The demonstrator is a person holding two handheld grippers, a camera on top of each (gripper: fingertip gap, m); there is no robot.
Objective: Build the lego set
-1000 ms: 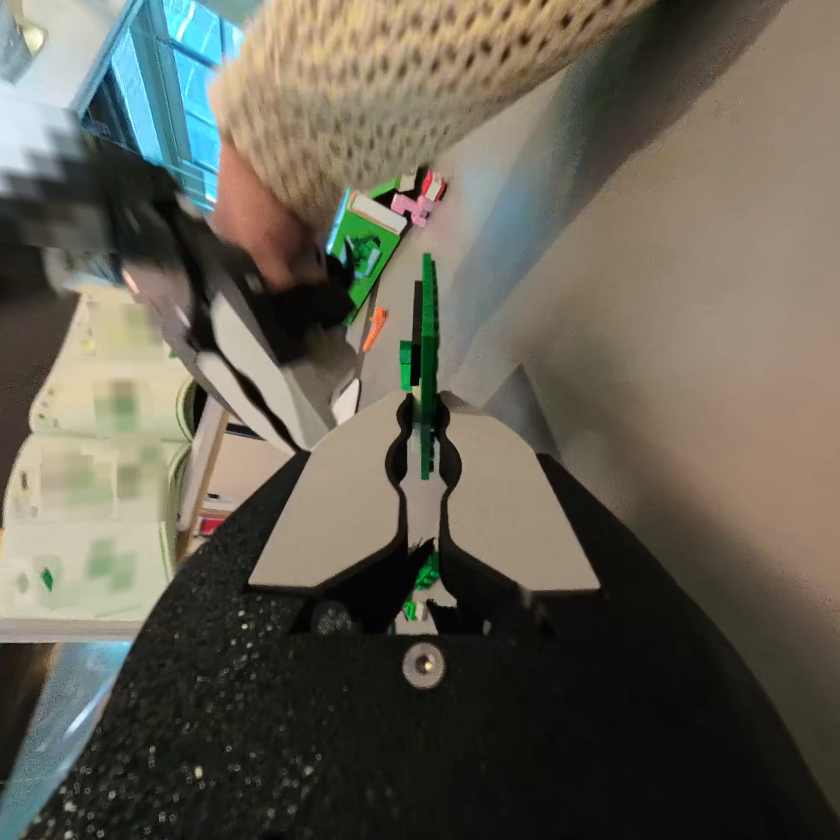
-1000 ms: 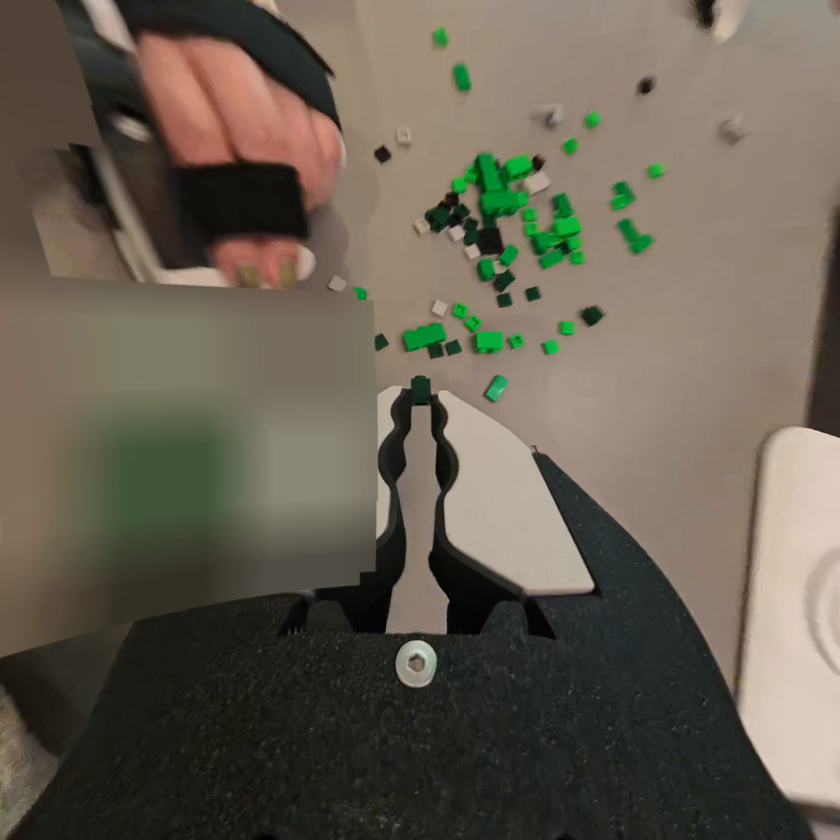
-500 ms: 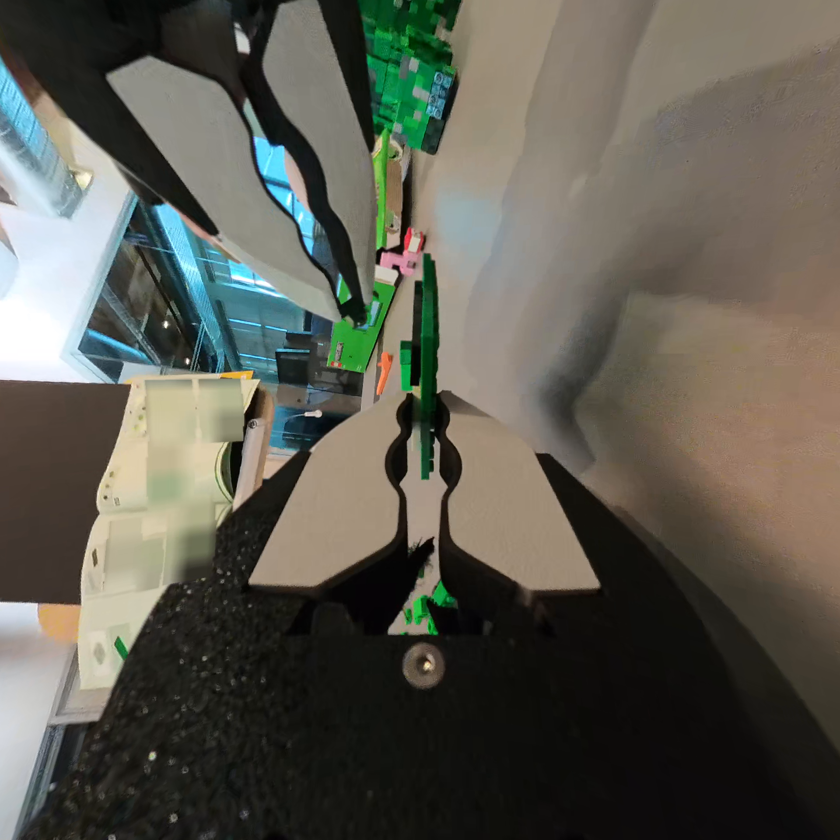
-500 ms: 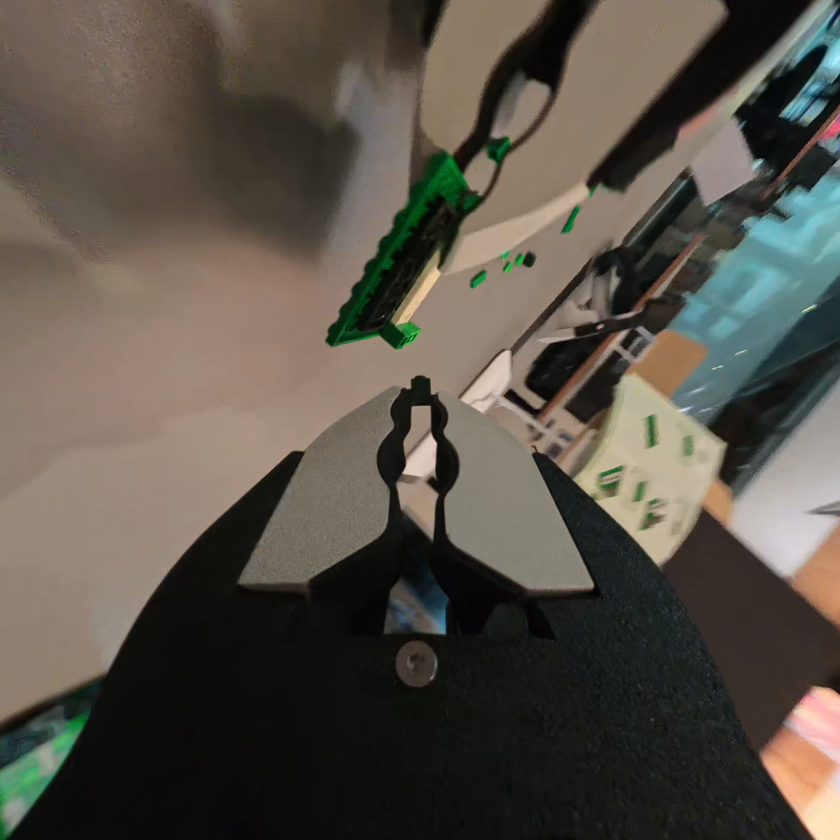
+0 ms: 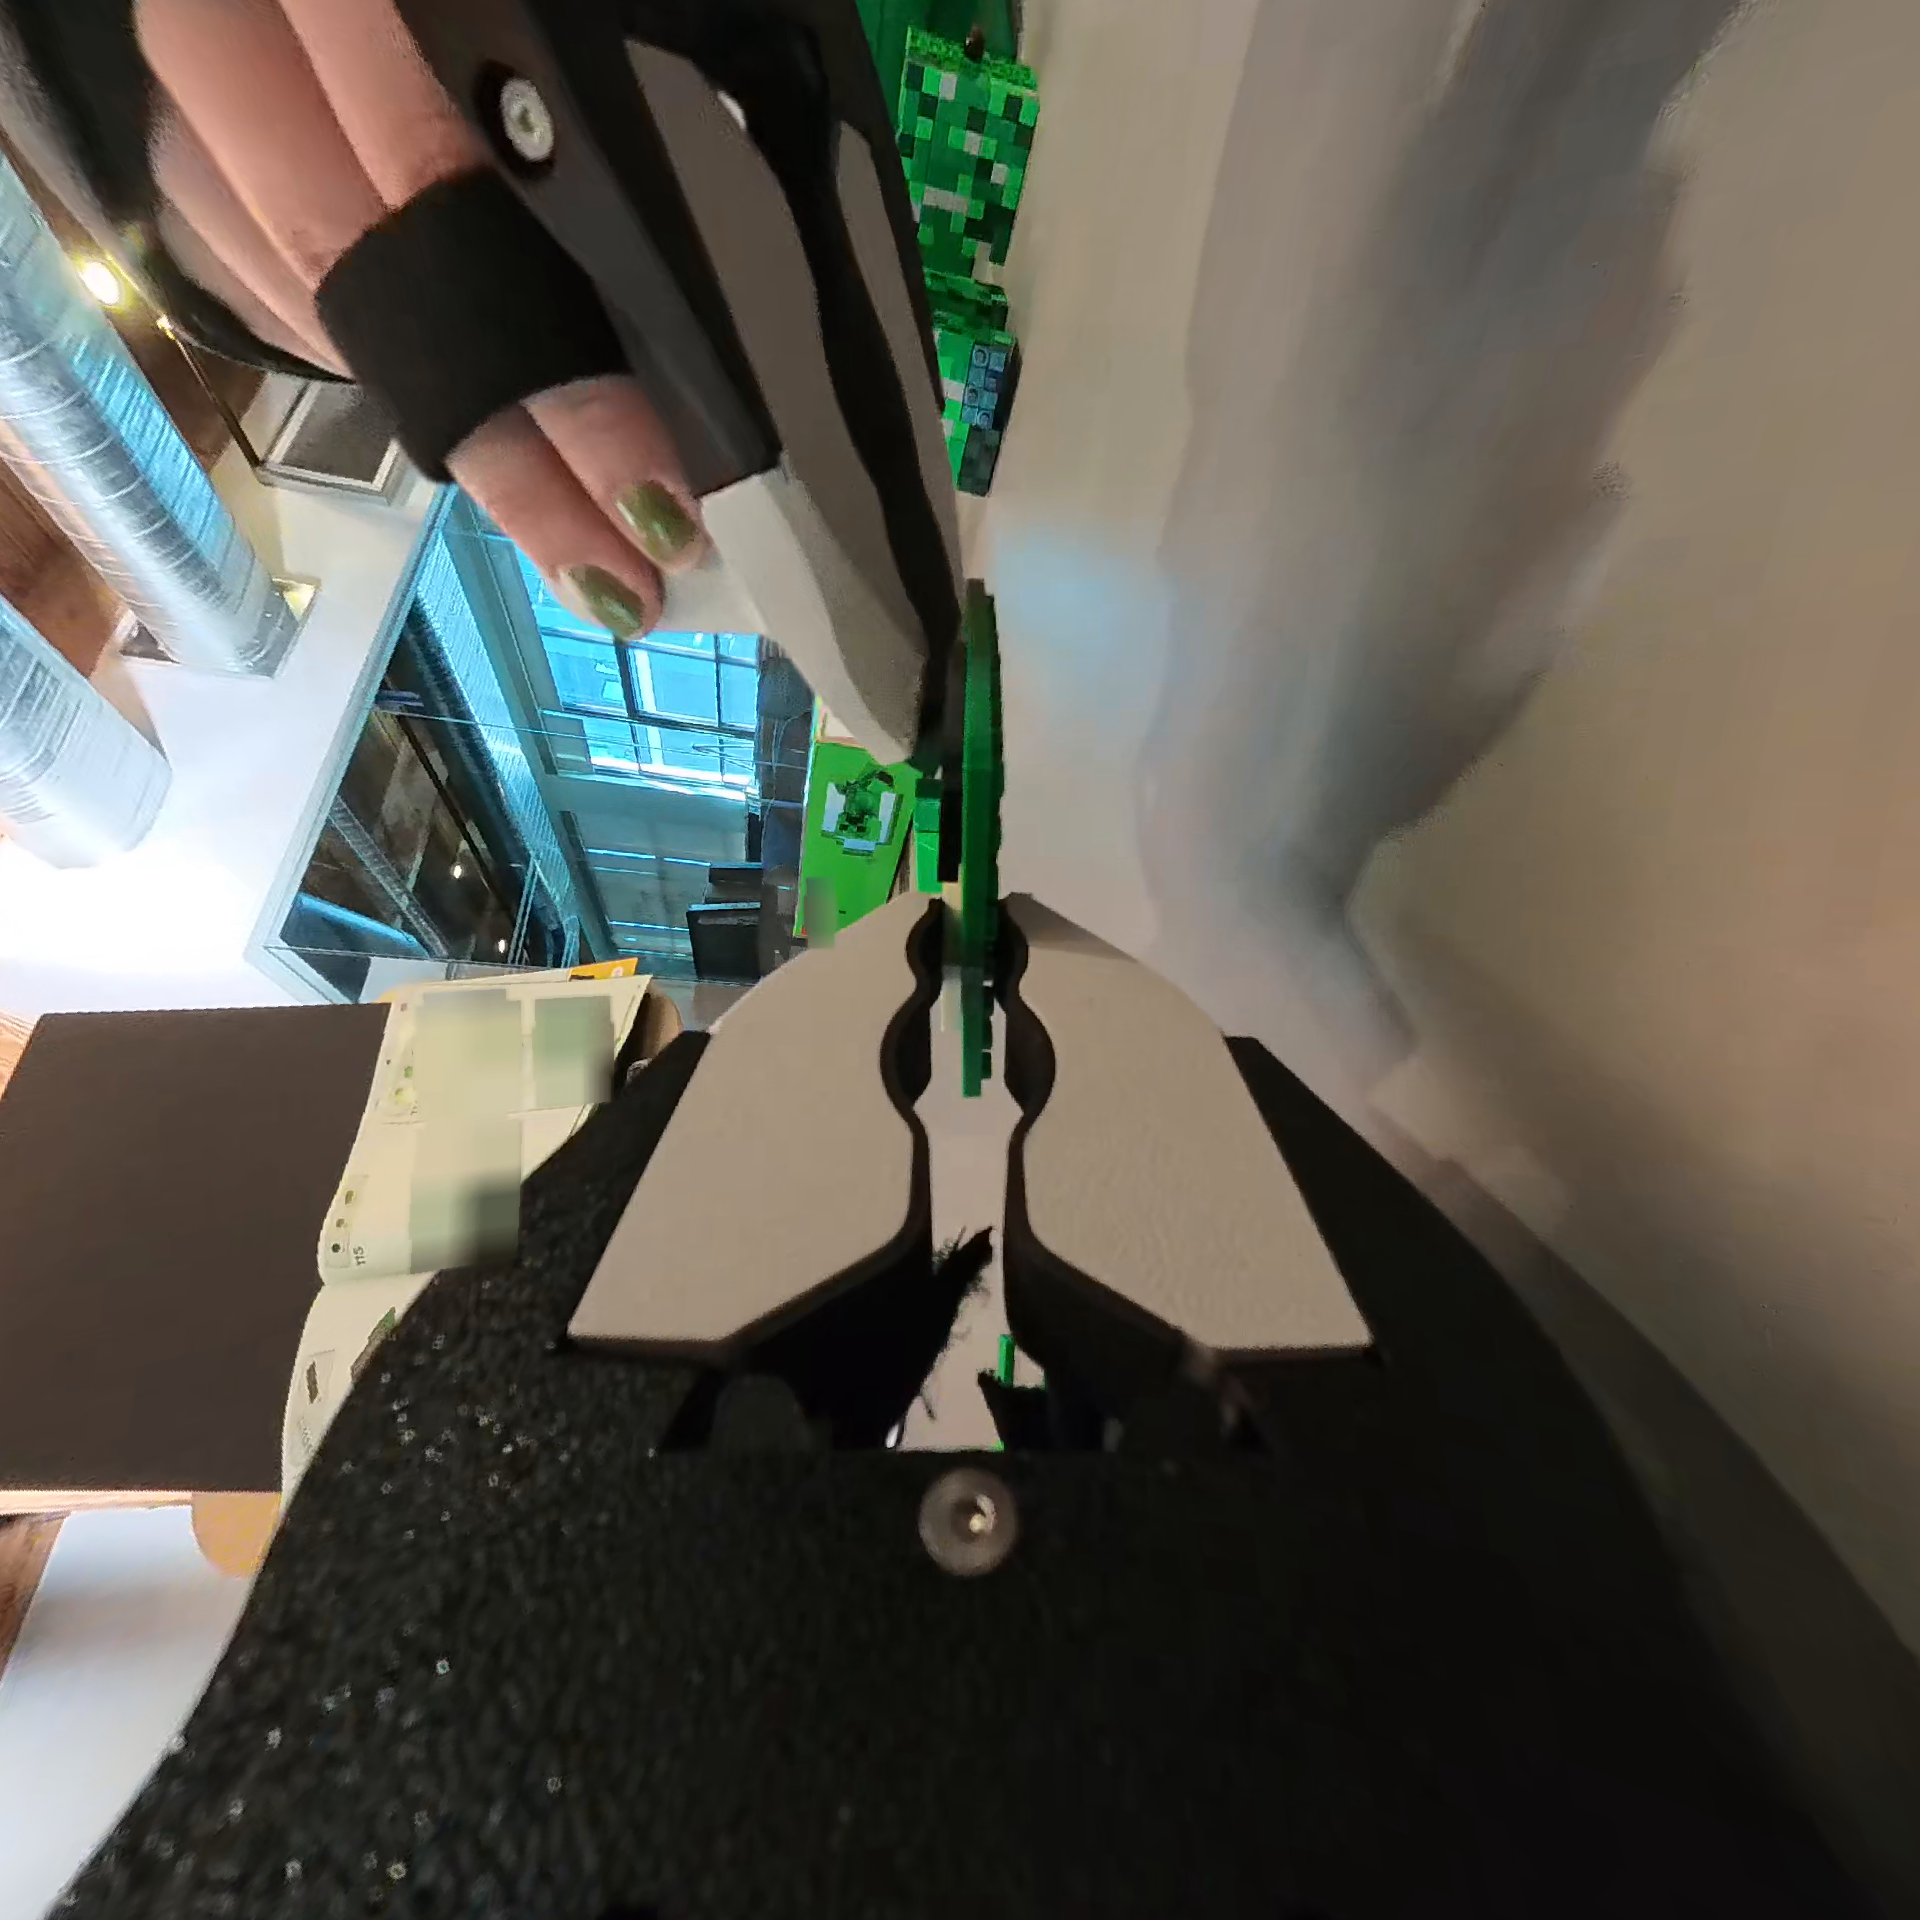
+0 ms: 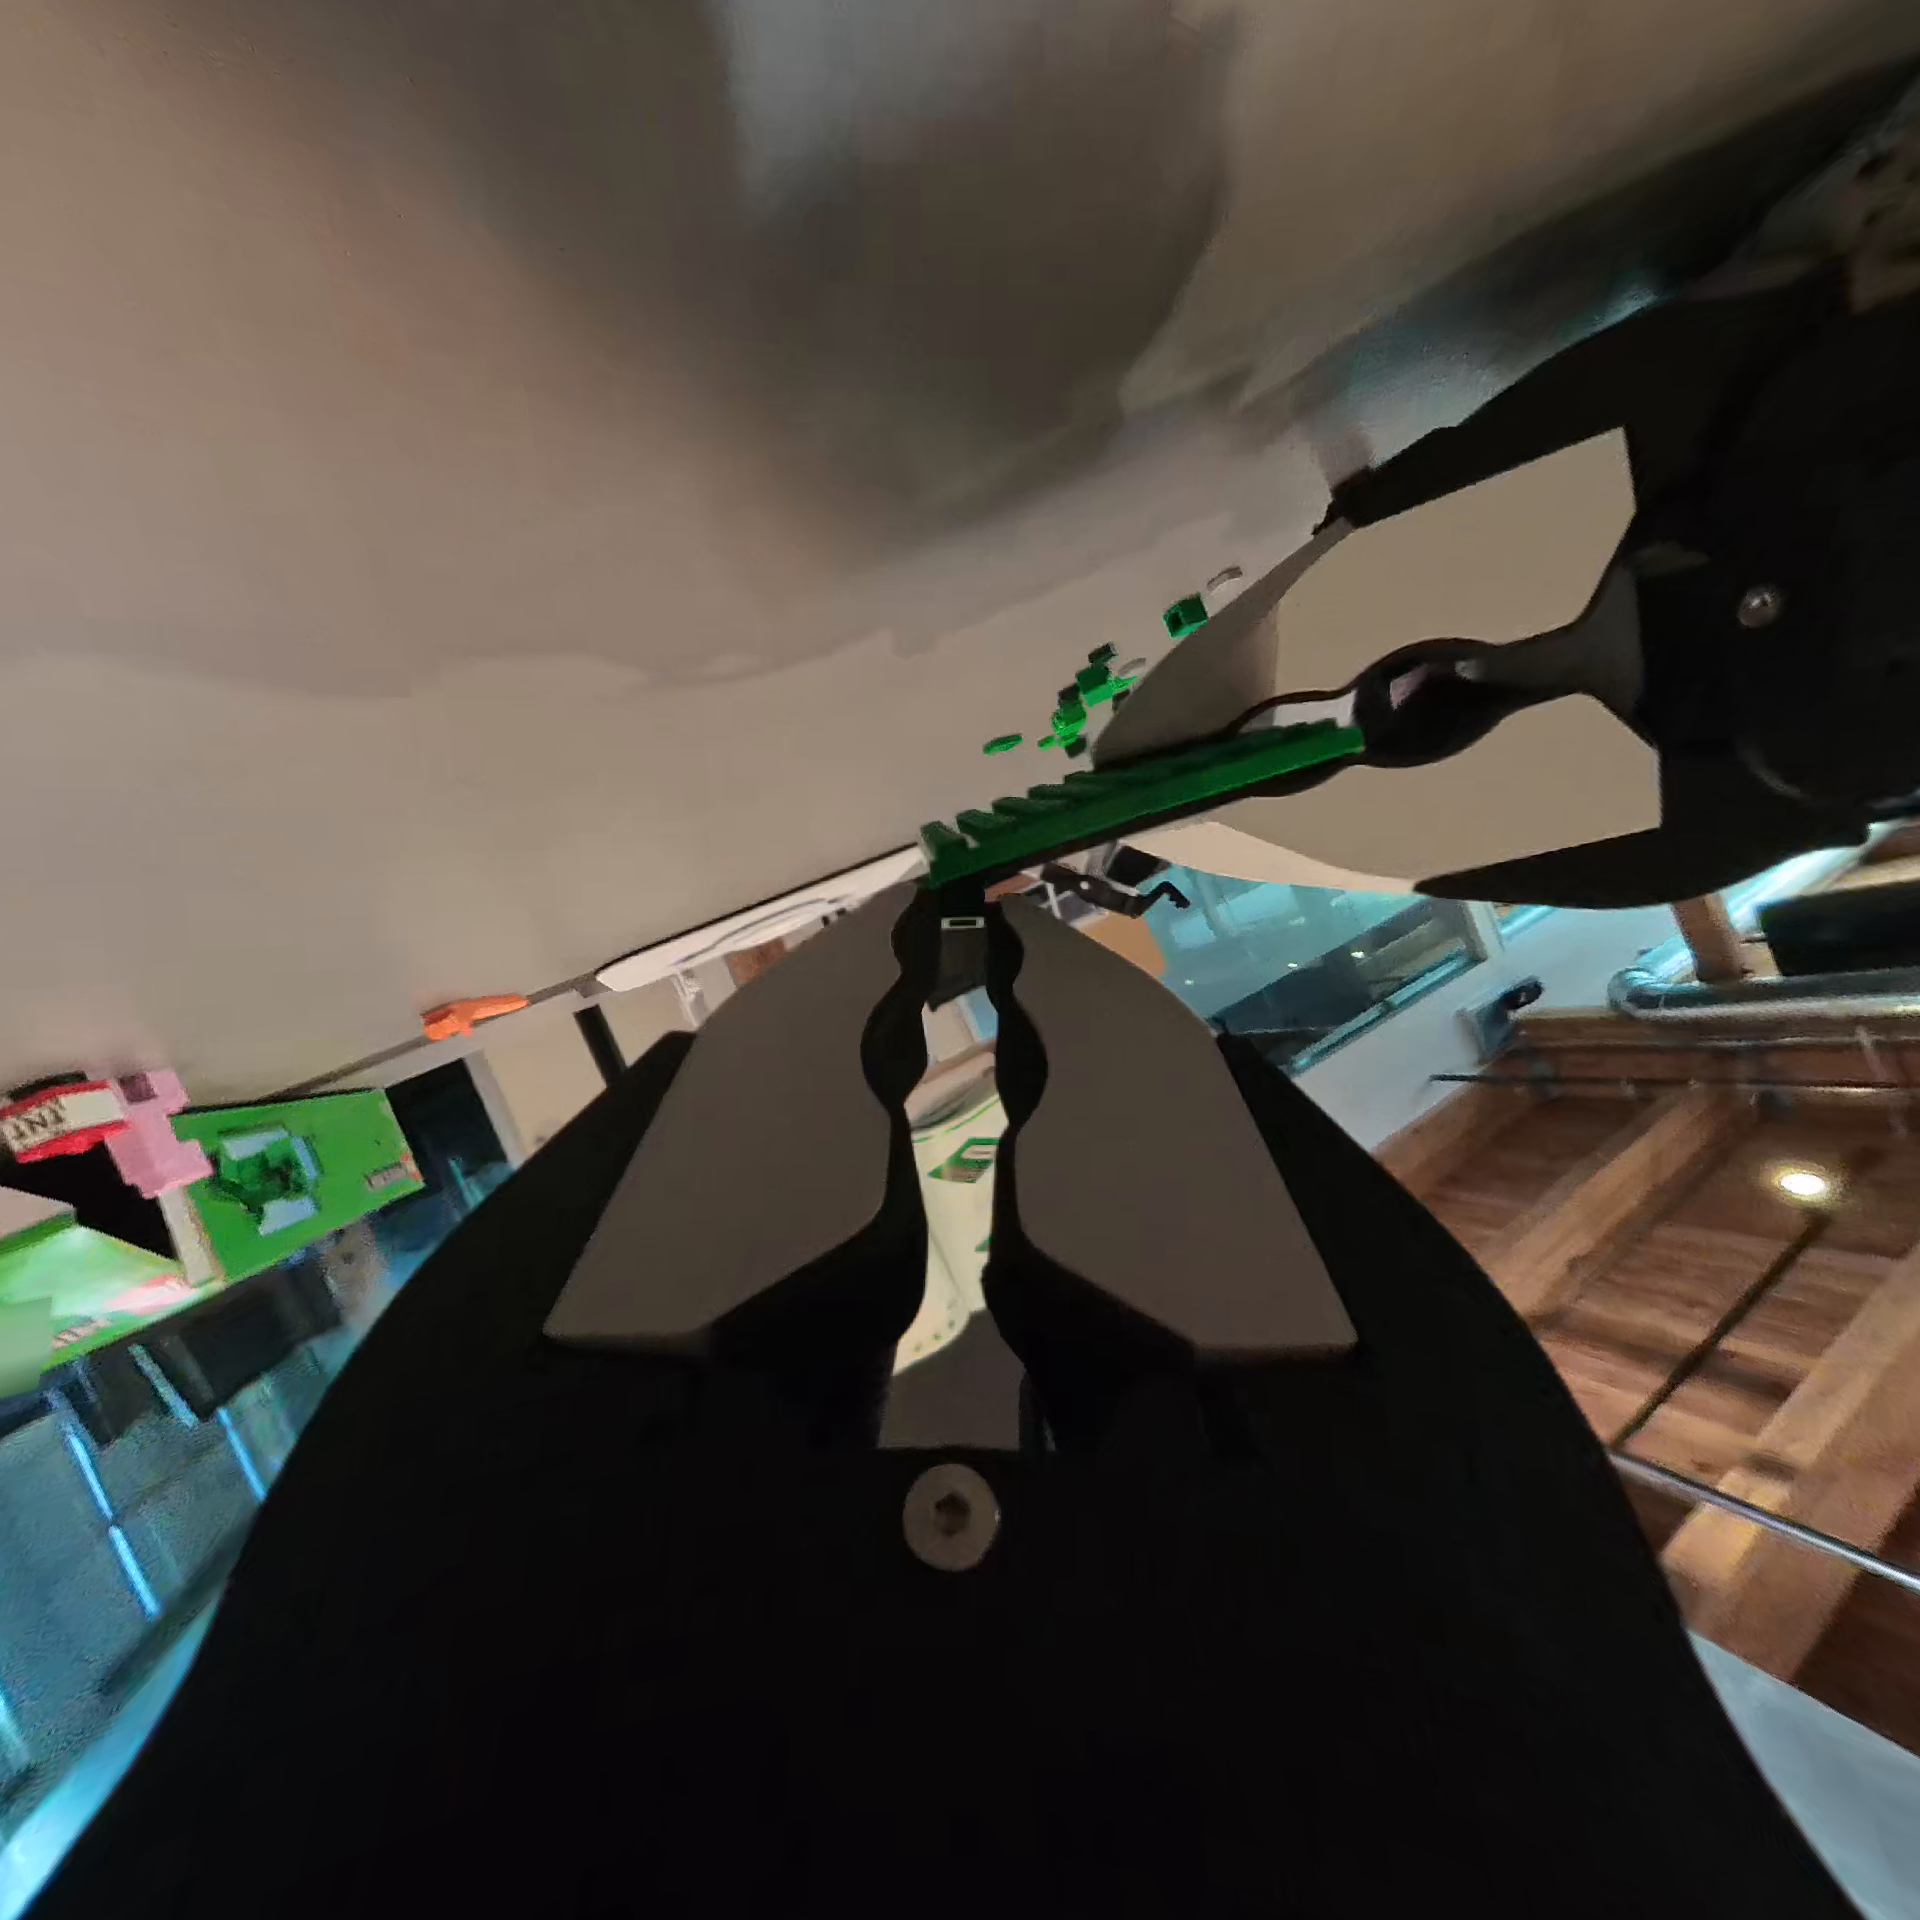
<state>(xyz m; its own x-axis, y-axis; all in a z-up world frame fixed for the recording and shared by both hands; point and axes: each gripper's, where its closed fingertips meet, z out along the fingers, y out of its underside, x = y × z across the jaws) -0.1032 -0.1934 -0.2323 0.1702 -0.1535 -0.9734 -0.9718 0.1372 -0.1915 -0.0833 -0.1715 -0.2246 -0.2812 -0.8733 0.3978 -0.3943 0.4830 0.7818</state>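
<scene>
My left gripper (image 5: 971,920) is shut on a flat green plate (image 5: 979,748), held edge-on and sticking out forward. My right gripper (image 6: 958,920) is shut on a small dark green brick (image 6: 961,951). The brick touches the free end of the plate (image 6: 1039,821). In the left wrist view the right gripper (image 5: 930,727) comes in from the upper left, with a person's hand (image 5: 312,208) around it. In the right wrist view the left gripper (image 6: 1153,779) comes in from the right.
Several loose green bricks (image 6: 1091,696) lie on the grey table (image 6: 520,623). An orange piece (image 6: 473,1016), a pink and red piece (image 6: 145,1132) and a green box (image 6: 291,1174) sit farther off. A built green model (image 5: 966,156) and an open booklet (image 5: 468,1122) show in the left wrist view. My left and right fingertips are right by each other. The built green model (image 5: 966,156) sits 35 centimetres or so from the ends of my right fingers.
My right gripper has come in with its brick until it touches the plate's end. My left gripper has kept its hold on the plate. Both views have swung round.
</scene>
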